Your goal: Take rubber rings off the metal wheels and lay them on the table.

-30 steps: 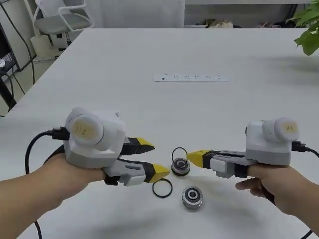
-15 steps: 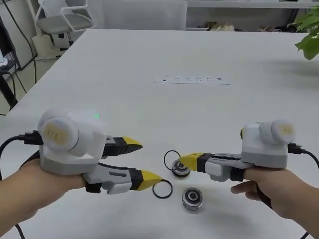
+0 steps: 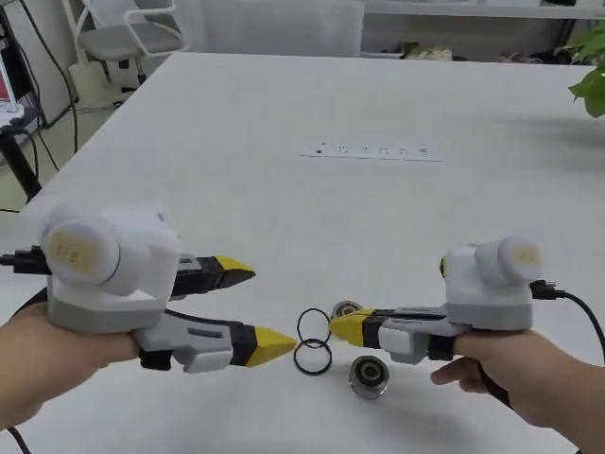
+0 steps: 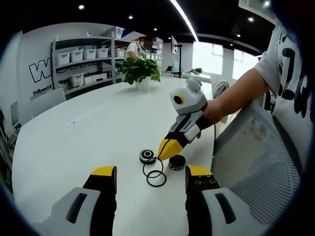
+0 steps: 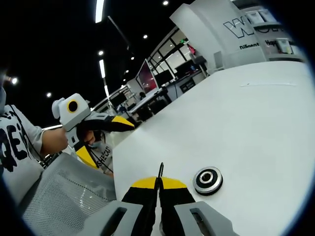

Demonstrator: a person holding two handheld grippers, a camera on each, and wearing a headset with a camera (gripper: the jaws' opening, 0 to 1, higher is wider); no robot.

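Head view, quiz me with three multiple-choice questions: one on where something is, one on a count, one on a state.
1. Where does the loose rubber ring lie? A on the table by the right gripper; B on the chair; C beside the plant.
2. How many metal wheels are on the table? A one; B two; C four.
3. How is the right gripper? A wide open; B shut on a second rubber ring; C shut on nothing.
1 A: it lies flat on the white top. 2 B: one nearer, one behind the gripper's tip. 3 B: its jaws meet on thin black rubber.
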